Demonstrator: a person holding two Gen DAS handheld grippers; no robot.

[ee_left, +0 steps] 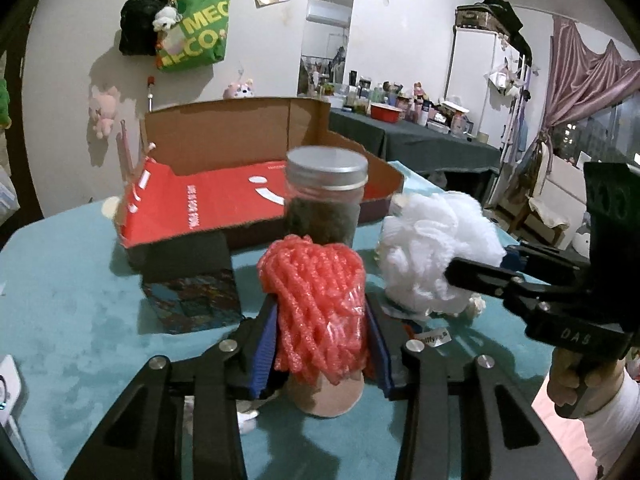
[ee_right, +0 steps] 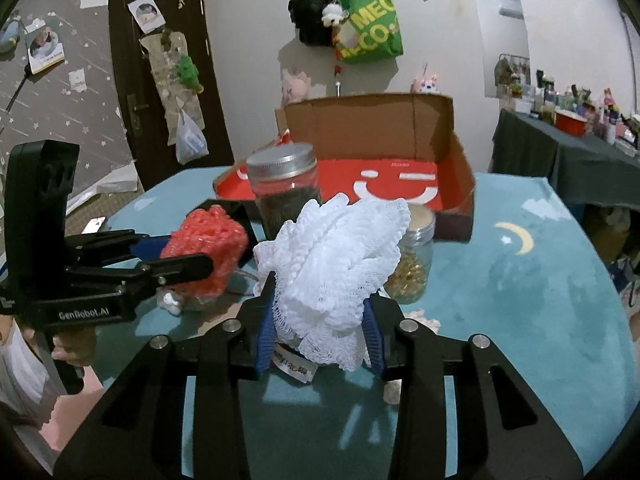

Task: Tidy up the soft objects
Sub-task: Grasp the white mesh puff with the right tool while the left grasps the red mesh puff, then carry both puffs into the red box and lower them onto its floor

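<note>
My left gripper is shut on a red foam net, held just above the teal table. My right gripper is shut on a white foam net the same way. In the left wrist view the white net and right gripper are to the right. From the right wrist, the red net and left gripper appear at left. An open cardboard box with a red floor stands behind both nets.
A silver-lidded glass jar stands between the nets and the box. Beside it is a second jar with gold contents. A dark printed package lies at left. Small items and a tag lie under the nets.
</note>
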